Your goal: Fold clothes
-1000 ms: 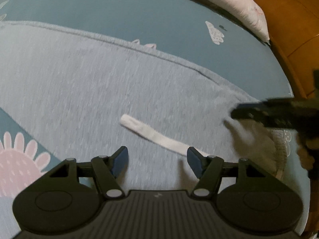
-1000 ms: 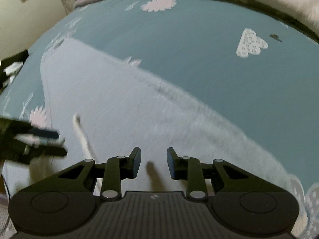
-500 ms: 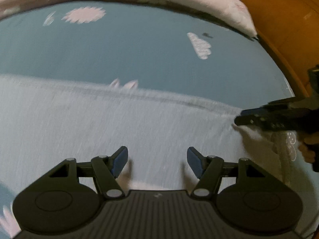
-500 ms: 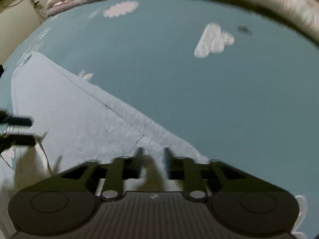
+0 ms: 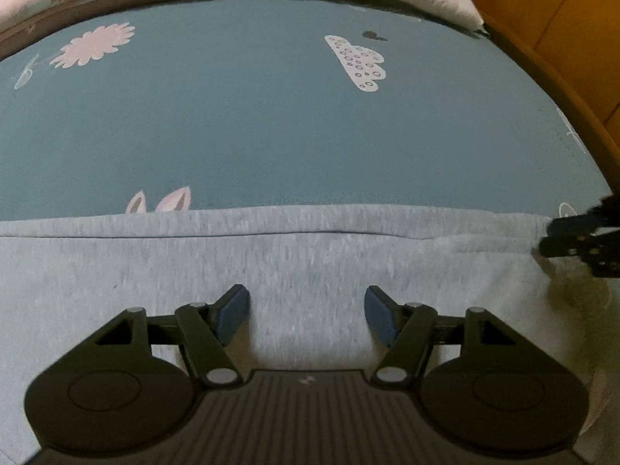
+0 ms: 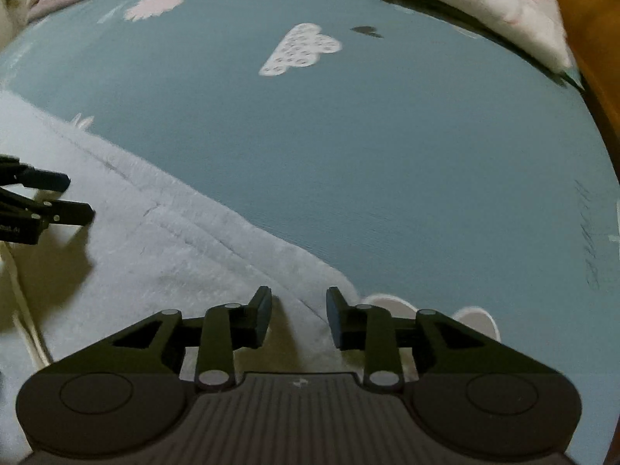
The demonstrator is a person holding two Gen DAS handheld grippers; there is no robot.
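On the bed (image 5: 271, 128), both grippers hover over the grey garment (image 5: 310, 263) — left gripper (image 5: 306, 316) and right gripper (image 6: 298, 316), jaws released, holding nothing. Next, I'd say — pinch that far edge.

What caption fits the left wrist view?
Open left tool hovers over grey garment on teal bedsheet; right tool at right edge.

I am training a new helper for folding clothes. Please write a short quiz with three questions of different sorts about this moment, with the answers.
1. True or false: the left claw is shut on the grey garment.
2. What lies under the garment? A) wooden floor B) blue-green printed sheet C) white towel
3. Fill in: the right claw is above the garment's ____, beside the sheet.

Key: 1 false, its pads stand apart with cloth below, not pinched. 2 B. 3 edge.
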